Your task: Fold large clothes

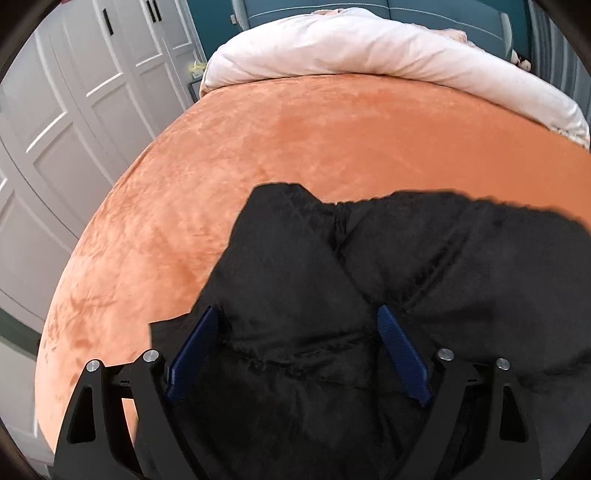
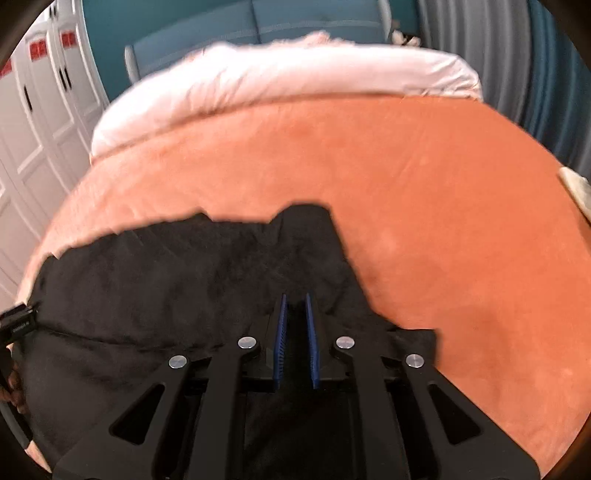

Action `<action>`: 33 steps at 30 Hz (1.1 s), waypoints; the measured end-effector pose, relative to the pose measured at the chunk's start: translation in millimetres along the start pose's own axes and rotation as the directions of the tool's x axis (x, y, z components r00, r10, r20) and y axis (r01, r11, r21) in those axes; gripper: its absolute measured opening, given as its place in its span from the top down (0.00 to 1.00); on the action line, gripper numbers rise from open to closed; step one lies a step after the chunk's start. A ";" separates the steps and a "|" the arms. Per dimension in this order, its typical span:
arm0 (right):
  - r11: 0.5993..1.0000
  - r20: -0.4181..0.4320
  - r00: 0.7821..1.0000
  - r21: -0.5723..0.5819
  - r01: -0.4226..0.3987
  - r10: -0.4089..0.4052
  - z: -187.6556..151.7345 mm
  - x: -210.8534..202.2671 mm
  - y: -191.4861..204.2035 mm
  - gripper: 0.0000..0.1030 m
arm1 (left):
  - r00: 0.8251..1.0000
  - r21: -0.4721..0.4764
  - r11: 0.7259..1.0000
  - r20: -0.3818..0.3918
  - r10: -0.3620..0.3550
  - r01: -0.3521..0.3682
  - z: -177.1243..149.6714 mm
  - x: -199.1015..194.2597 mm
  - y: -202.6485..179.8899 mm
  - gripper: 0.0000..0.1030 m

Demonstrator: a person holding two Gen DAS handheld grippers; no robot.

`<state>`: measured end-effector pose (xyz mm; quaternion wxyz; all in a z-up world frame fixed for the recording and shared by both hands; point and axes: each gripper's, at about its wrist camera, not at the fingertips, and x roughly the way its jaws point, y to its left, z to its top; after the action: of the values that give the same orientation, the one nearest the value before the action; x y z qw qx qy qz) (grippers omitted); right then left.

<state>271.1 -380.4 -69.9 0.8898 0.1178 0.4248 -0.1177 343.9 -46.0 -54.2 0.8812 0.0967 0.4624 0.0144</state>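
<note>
A large black padded garment (image 1: 332, 280) lies rumpled on the orange bedspread (image 1: 258, 147). In the left wrist view my left gripper (image 1: 297, 314) is open, its blue pads (image 1: 192, 350) spread wide over the garment's near part. In the right wrist view the same garment (image 2: 184, 280) spreads to the left. My right gripper (image 2: 295, 301) has its blue pads (image 2: 281, 339) nearly together with a fold of the black cloth between them, near the garment's right edge. The orange bedspread (image 2: 443, 221) fills the right side.
A white duvet (image 1: 351, 48) is bunched at the head of the bed, also in the right wrist view (image 2: 277, 81). White wardrobe doors (image 1: 74, 110) stand to the left. A teal headboard (image 2: 258, 26) and grey curtain (image 2: 498, 55) are behind. The other tool (image 2: 16, 325) shows at left.
</note>
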 end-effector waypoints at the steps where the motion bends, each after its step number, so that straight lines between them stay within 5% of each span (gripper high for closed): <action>1: 1.000 0.011 1.000 -0.012 -0.004 0.004 -4.1 6.7 2.3 0.92 | 1.000 -0.001 1.000 0.017 -0.003 0.003 -2.8 1.3 0.5 0.12; 5: 1.000 0.038 0.999 -0.001 -0.025 0.025 -10.9 14.5 2.3 0.93 | 0.998 -0.054 0.997 0.049 -0.047 0.049 -11.3 9.4 6.1 0.10; 17: 0.999 0.054 0.997 0.018 -0.049 0.048 -16.9 23.4 -0.6 0.94 | 0.994 -0.073 0.997 0.101 -0.029 0.036 -18.4 22.0 0.7 0.08; 19: 1.000 0.043 0.999 -0.003 0.017 -0.017 -10.7 8.2 8.4 0.90 | 0.995 -0.078 0.995 0.081 -0.062 0.068 -14.7 14.7 9.2 0.11; 21: 0.998 0.116 0.992 -0.033 -0.046 0.050 -3.1 -40.0 30.0 0.90 | 0.994 -0.102 0.991 0.066 -0.083 0.089 -13.9 -3.4 26.2 0.17; 23: 0.989 0.179 0.977 -0.113 -0.094 0.114 0.2 -81.1 64.2 0.90 | 0.987 -0.187 0.974 0.117 -0.110 0.131 -22.4 -38.7 57.5 0.17; 26: 0.959 0.139 0.966 -0.217 -0.184 0.217 -0.8 -96.8 120.3 0.90 | 0.983 -0.298 0.941 0.131 -0.126 0.160 -44.8 -74.0 104.1 0.14; 31: 0.945 0.003 0.973 -0.236 -0.226 0.233 -14.7 -55.1 180.9 0.90 | 0.972 -0.475 0.854 0.014 -0.235 0.213 -95.8 -76.7 160.5 0.13; 33: 0.953 -0.048 0.977 -0.218 -0.212 0.206 -26.3 -35.5 192.3 0.90 | 0.970 -0.491 0.847 -0.018 -0.241 0.202 -111.6 -70.7 164.1 0.13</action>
<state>289.8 -186.7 -37.1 0.8996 0.0633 0.4314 0.0267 222.8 124.4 -28.4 0.8539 -0.1822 0.4864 0.0321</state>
